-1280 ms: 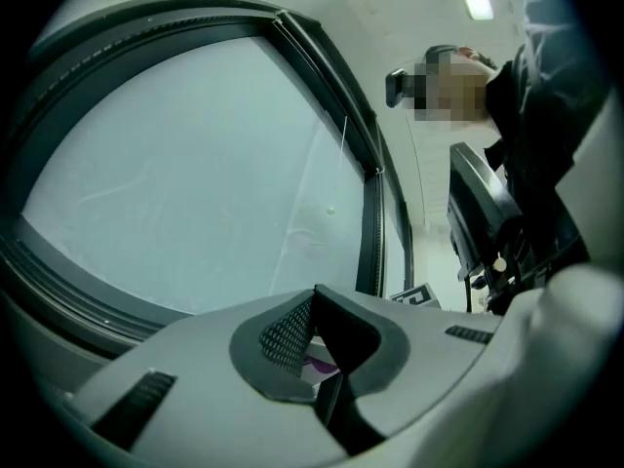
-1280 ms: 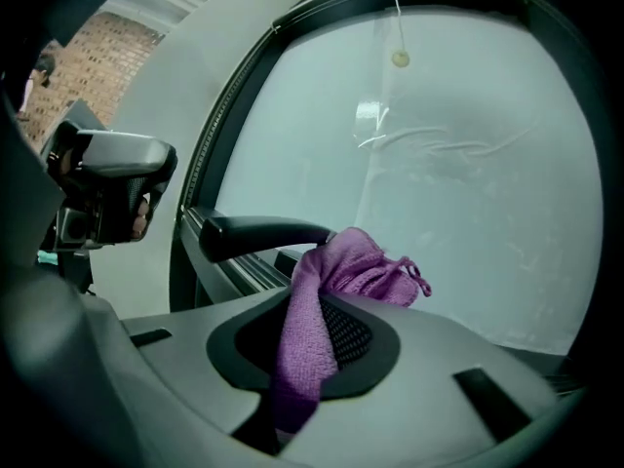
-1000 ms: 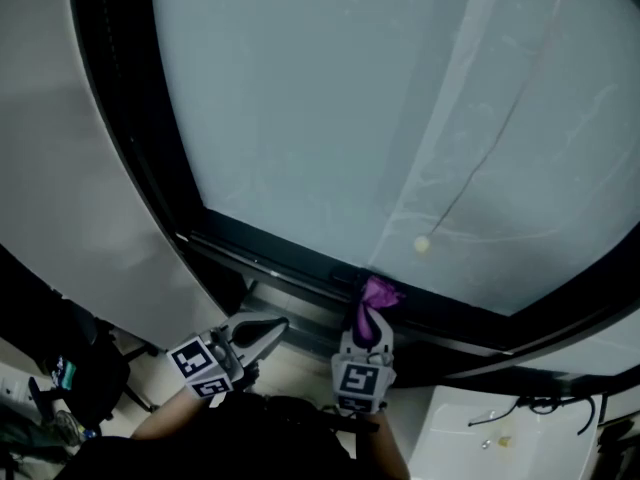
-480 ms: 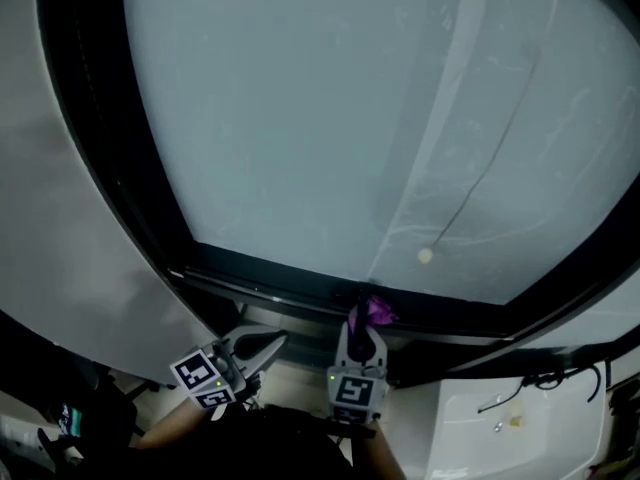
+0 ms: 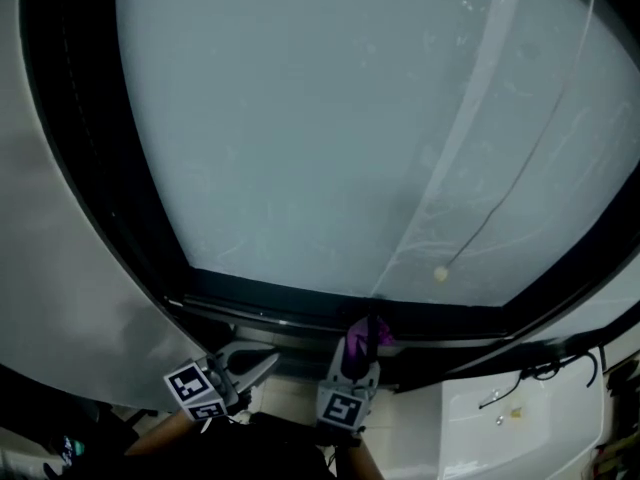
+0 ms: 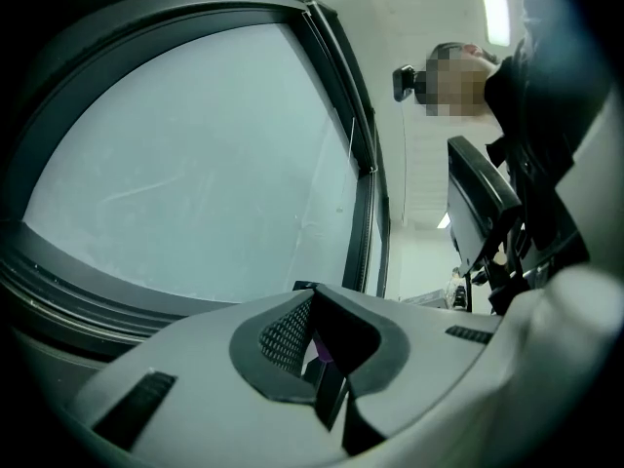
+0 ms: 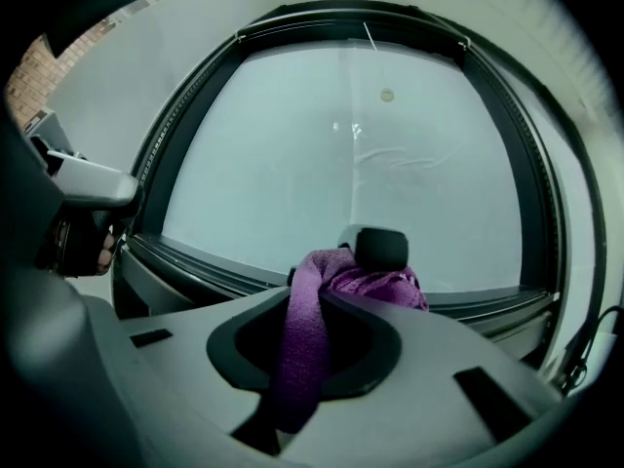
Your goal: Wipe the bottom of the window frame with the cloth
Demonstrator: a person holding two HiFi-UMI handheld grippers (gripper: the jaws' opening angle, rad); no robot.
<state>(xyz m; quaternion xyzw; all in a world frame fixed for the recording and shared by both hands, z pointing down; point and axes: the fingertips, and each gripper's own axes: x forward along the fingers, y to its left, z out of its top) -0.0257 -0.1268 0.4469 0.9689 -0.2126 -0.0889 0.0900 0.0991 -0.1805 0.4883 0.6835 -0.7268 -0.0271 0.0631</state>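
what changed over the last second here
Little: the right gripper eased the cloth slightly left along the bottom of the window frame, and the head view tilted up. It stays shut on the cloth; the left gripper stays shut and empty beside it.

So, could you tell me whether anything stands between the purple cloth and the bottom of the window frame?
Nothing visible does. The right tongs hold the cloth right up at the bottom frame rail; actual contact cannot be confirmed.
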